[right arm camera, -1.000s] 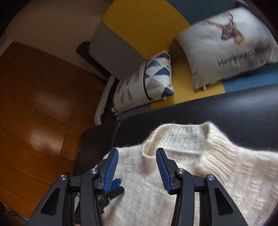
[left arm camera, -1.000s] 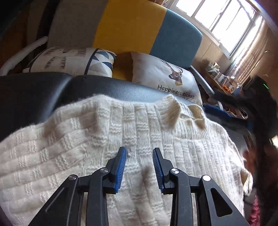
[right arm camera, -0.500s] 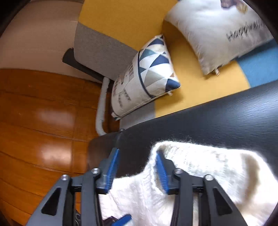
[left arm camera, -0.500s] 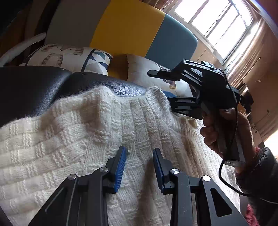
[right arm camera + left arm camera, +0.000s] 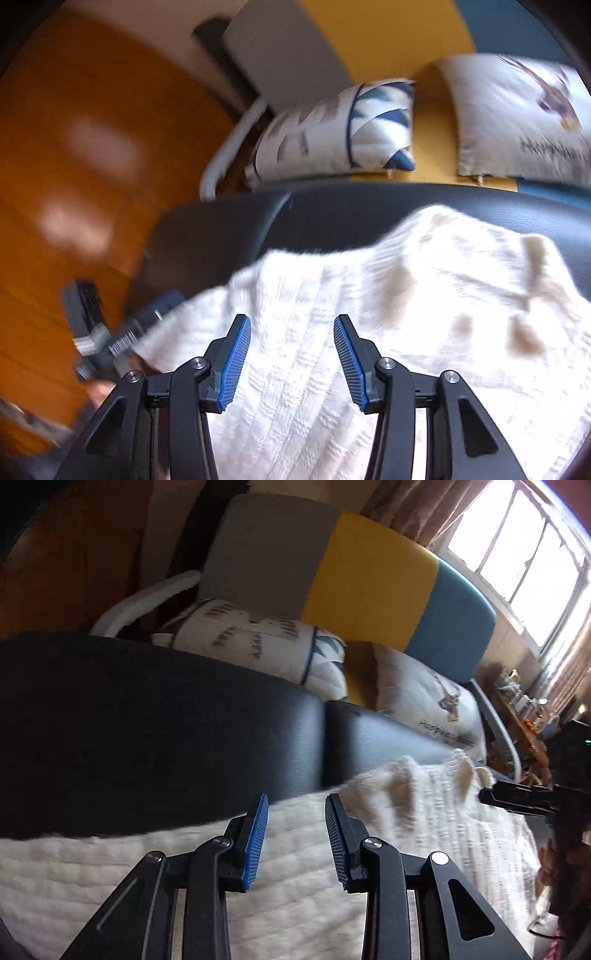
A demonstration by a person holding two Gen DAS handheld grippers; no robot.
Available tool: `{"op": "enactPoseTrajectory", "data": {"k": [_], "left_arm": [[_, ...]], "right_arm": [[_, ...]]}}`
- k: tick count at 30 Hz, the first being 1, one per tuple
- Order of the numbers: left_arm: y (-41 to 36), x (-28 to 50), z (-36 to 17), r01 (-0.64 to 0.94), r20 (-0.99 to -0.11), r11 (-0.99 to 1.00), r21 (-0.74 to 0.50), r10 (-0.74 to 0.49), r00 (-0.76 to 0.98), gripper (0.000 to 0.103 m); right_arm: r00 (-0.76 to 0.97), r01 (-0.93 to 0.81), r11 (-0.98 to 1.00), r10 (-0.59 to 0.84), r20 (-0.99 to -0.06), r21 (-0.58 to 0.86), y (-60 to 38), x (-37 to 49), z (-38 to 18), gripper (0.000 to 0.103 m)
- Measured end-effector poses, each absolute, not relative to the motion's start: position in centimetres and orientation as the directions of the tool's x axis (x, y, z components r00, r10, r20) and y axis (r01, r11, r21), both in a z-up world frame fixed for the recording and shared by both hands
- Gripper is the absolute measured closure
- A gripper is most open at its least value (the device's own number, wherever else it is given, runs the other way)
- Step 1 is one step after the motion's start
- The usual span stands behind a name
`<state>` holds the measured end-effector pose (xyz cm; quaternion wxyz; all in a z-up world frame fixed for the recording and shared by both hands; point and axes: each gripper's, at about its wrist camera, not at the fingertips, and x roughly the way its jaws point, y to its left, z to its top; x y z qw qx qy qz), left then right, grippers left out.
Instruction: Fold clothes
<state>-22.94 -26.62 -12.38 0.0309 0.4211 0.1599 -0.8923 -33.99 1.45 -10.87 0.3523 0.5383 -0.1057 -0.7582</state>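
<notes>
- A sofa (image 5: 373, 579) with grey, yellow and blue panels fills the far side of the room, with a bright window (image 5: 532, 542) at one end and orange wooden panelling (image 5: 74, 155) at the other.
- In front of the sofa lies a black padded tabletop (image 5: 155, 731), leather-like, with a seam across it.
- A cream knitted sweater (image 5: 424, 314) lies spread over the near part of the tabletop, its bunched upper edge falling short of the far edge, where a black strip stays bare.
- Two cushions rest on the sofa seat just beyond the tabletop's far edge: a triangle-patterned cushion (image 5: 343, 129) and a deer-print cushion (image 5: 517, 114).
- The left tool (image 5: 295, 830) hangs over the sweater near its upper edge, jaws partly apart, blue pads gripping nothing.
- The right tool (image 5: 291, 350) hangs over the middle of the sweater, jaws wider apart and released; whether the pads brush the knit cannot be told.
- The deer-print cushion carries a line of dark writing, too blurred to read.
</notes>
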Motion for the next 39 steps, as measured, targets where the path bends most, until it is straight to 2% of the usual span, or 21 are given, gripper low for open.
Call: {"op": "enactPoseTrajectory", "data": {"k": [3,6,9,15,18,20,29,32,35,39], "left_arm": [[-29.5,-21.6,-14.1,0.276,-0.807,-0.943,-0.187,-0.014,-0.591,0.07],[-31.8,-19.8,-15.6,0.321,-0.808,-0.933,-0.162,-0.061,-0.586,0.067],[-33.3,-18.8,-16.1,0.35,-0.792,-0.924,-0.154,-0.096,-0.603,0.067],[-34.4,-18.9,-15.3,0.386,-0.799,-0.892,-0.236,-0.049,-0.6,0.066],[-32.8,-17.4,-13.3,0.309,-0.754,-0.907,-0.286,0.014,-0.656,0.066],[-31.1,-16.4,-12.3,0.233,-0.74,-0.933,-0.274,0.05,-0.67,0.066],[-22.3,-15.3,-11.7,-0.045,-0.75,-0.973,-0.226,0.203,-0.629,0.066],[-20.1,-16.6,-12.1,-0.084,-0.774,-0.982,-0.171,0.187,-0.606,0.066],[-20.3,-18.7,-14.5,-0.045,-0.832,-0.991,-0.129,0.133,-0.539,0.066],[-21.1,-19.6,-15.4,-0.043,-0.83,-0.991,-0.126,0.129,-0.543,0.066]], "right_arm": [[-0.2,0.424,-0.801,-0.537,-0.819,0.422,-1.6,-34.7,-12.3,0.054],[-0.25,0.418,-0.828,-0.5,-0.829,0.373,-2.7,-35.3,-12.8,0.056],[-0.267,0.398,-0.829,-0.513,-0.815,0.392,-2.5,-35.8,-12.9,0.056],[-0.252,0.429,-0.781,-0.587,-0.769,0.455,-1.7,-32.3,-10.8,0.056],[-0.209,0.497,-0.738,-0.612,-0.763,0.456,-1.9,-28.4,-9.6,0.056],[-0.177,0.543,-0.711,-0.616,-0.767,0.446,-2.4,-25.5,-8.8,0.056],[-0.228,0.645,-0.73,-0.465,-0.856,0.225,-2.7,-15.9,-10.3,0.056],[-0.263,0.635,-0.753,-0.42,-0.869,0.172,-1.0,-14.2,-10.7,0.056],[-0.283,0.621,-0.768,-0.403,-0.87,0.154,1.1,-13.1,-11.8,0.056],[-0.313,0.628,-0.766,-0.407,-0.858,0.134,2.1,-12.6,-12.1,0.056]]}}
